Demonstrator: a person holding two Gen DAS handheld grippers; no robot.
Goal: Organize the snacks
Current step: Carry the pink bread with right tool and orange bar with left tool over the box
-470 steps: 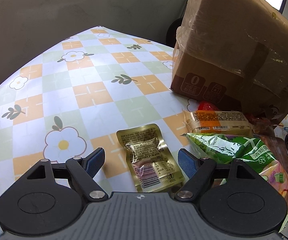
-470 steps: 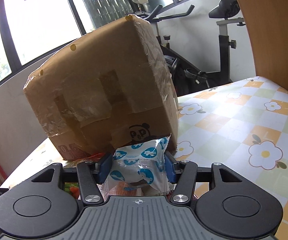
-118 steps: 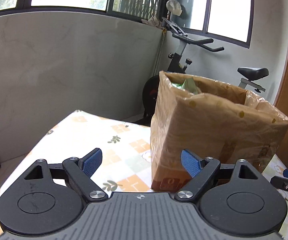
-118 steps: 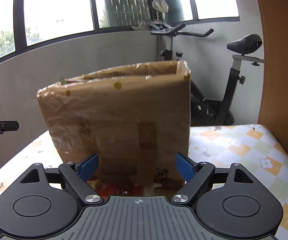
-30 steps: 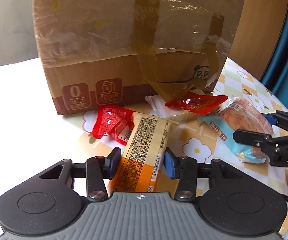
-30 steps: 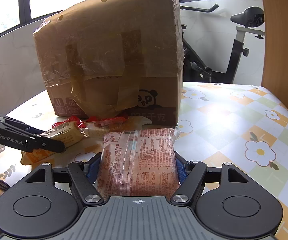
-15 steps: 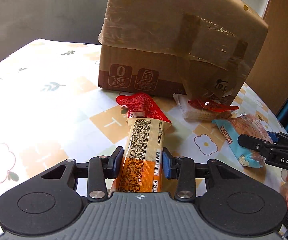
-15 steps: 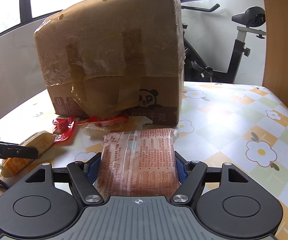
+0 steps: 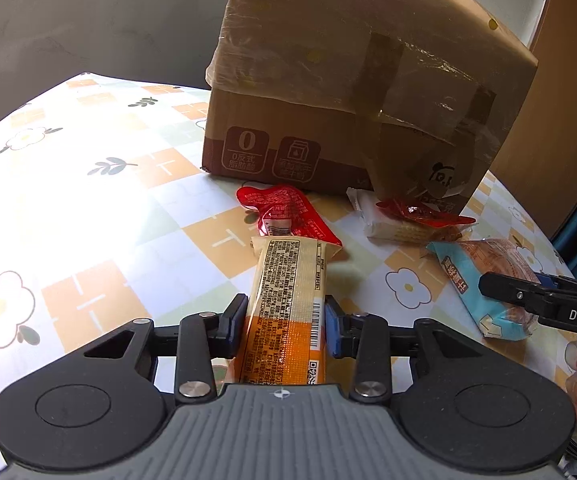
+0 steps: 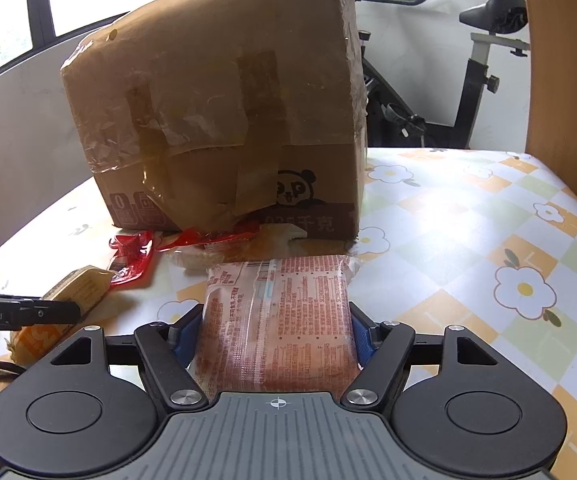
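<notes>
Left gripper [image 9: 284,320], clamped on the yellow-orange snack bar [image 9: 288,304], whose long axis runs straight ahead along the fingers, far end toward the cardboard box [image 9: 352,92]. Right gripper [image 10: 274,340], clamped on the pink wrapped cake [image 10: 276,320], broad face up, also pointing at the box. Both packets appear lifted just off the tablecloth [image 9: 88,208]. Two red sachets [image 9: 288,216] and a white wafer pack [image 9: 396,228] lie loose at the box's foot, directly ahead. The box opening is above the frame; both loads probably must rise to clear it.
</notes>
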